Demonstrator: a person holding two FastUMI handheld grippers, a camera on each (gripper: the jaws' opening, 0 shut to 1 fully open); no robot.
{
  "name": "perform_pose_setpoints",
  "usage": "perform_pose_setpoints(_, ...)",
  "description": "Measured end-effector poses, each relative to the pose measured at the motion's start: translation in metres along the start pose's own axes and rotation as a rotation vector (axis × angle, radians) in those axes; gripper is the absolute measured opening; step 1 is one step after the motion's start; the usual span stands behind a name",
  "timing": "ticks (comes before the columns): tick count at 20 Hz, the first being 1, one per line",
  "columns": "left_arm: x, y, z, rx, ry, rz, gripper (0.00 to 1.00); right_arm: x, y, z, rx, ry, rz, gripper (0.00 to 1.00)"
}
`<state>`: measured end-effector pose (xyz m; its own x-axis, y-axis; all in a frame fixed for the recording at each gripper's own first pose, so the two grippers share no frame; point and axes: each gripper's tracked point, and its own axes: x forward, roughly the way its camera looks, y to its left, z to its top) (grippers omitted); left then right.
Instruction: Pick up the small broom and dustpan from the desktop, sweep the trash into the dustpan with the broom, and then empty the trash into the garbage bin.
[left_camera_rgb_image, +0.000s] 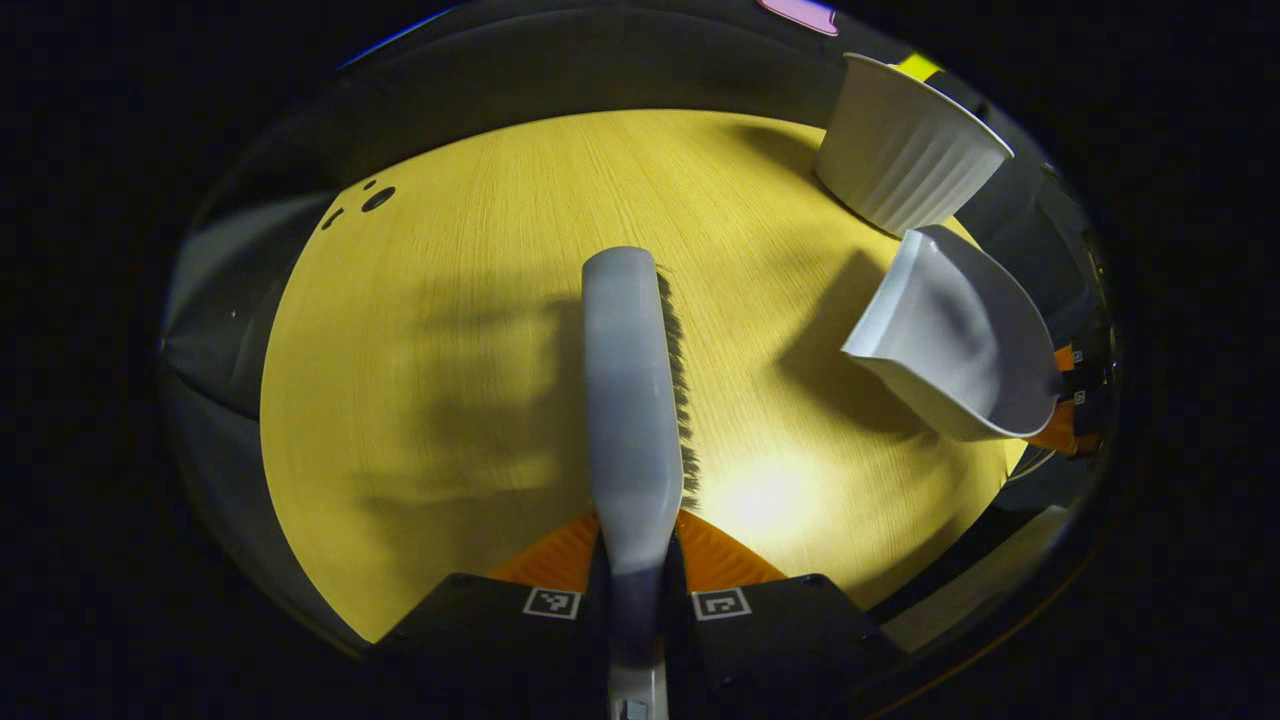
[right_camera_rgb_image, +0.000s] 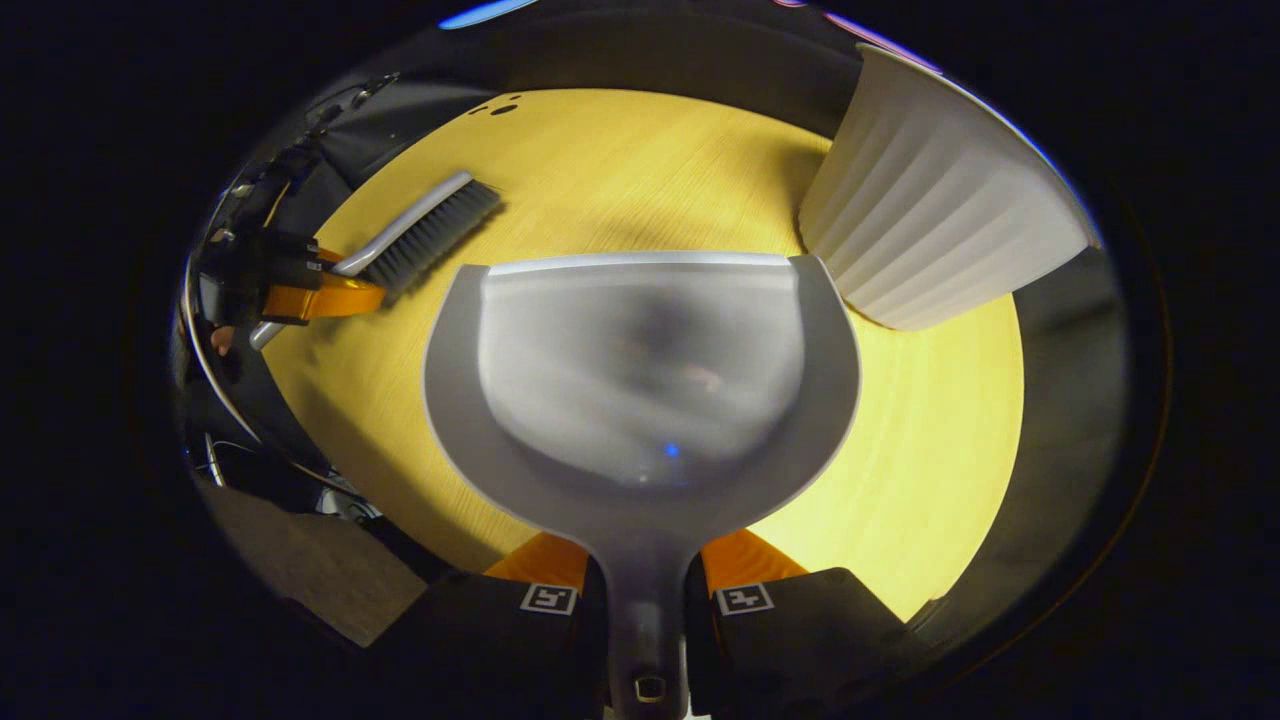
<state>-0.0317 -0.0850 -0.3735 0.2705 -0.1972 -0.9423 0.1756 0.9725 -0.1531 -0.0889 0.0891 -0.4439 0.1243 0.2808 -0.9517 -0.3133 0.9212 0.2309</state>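
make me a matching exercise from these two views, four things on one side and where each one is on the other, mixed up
Things:
1. broom
2. dustpan
3. garbage bin
4. dark holes

Places:
A. standing on the desktop's far right
B. clamped by its handle in the right gripper
C. in the desktop's far left corner
D. clamped by its handle in the left gripper

Pairs: 1-D, 2-B, 3-A, 4-C

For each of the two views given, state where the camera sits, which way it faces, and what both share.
Left gripper view: rides the left gripper, looking along the grey small broom it grips, down at the yellow wooden desktop.
Right gripper view: rides the right gripper, looking along the grey plastic dustpan it grips.
Shared: desktop, broom, dustpan, white ribbed garbage bin.
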Motion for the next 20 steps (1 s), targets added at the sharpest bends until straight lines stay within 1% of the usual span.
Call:
perform_pose_setpoints(1, 0.0, 0.001, 0.0, -0.003, 0.006, 0.005, 0.26, 0.007, 0.001, 0.0, 0.007, 0.011, 0.004, 0.35)
perform_pose_setpoints(5, 0.0, -0.001, 0.0, -0.01, 0.023, 0.035, 0.26, 0.017, 0.001, -0.003, 0.012, 0.037, 0.005, 0.35)
perform_pose_setpoints(6, -0.001, -0.001, 0.0, -0.008, 0.028, 0.043, 0.27, 0.02, 0.001, -0.003, 0.008, 0.038, 0.008, 0.4)
perform_pose_setpoints(7, -0.001, -0.001, 0.0, -0.005, 0.034, 0.053, 0.27, 0.022, 0.002, -0.003, 0.007, 0.038, 0.01, 0.36)
perform_pose_setpoints(10, -0.003, -0.001, 0.001, 0.009, 0.044, 0.084, 0.27, 0.026, 0.002, -0.005, 0.001, 0.044, 0.017, 0.35)
perform_pose_setpoints(11, -0.004, -0.001, 0.001, 0.017, 0.045, 0.09, 0.31, 0.029, 0.001, -0.004, -0.007, 0.043, 0.011, 0.35)
perform_pose_setpoints(12, -0.004, -0.001, 0.001, 0.025, 0.047, 0.093, 0.28, 0.029, 0.001, -0.004, -0.016, 0.043, 0.009, 0.36)
perform_pose_setpoints(14, -0.006, 0.0, 0.002, 0.04, 0.051, 0.102, 0.29, 0.028, 0.003, -0.003, -0.012, 0.041, 0.013, 0.36)
perform_pose_setpoints(15, -0.008, 0.002, 0.004, 0.049, 0.049, 0.107, 0.33, 0.028, 0.003, -0.003, -0.011, 0.041, 0.014, 0.36)
perform_pose_setpoints(16, -0.008, 0.002, 0.006, 0.06, 0.046, 0.106, 0.33, 0.028, 0.002, -0.003, -0.01, 0.043, 0.015, 0.41)
perform_pose_setpoints(17, -0.009, 0.002, 0.008, 0.071, 0.043, 0.109, 0.35, 0.029, 0.002, -0.002, -0.008, 0.042, 0.016, 0.36)
perform_pose_setpoints(18, -0.009, 0.001, 0.01, 0.079, 0.039, 0.114, 0.37, 0.029, 0.003, -0.004, -0.007, 0.048, 0.021, 0.37)
perform_pose_setpoints(19, -0.01, 0.002, 0.012, 0.084, 0.034, 0.12, 0.43, 0.029, 0.004, -0.003, -0.002, 0.05, 0.029, 0.37)
perform_pose_setpoints(20, -0.011, 0.002, 0.013, 0.084, 0.031, 0.124, 0.46, 0.028, 0.005, -0.003, 0.005, 0.047, 0.04, 0.37)
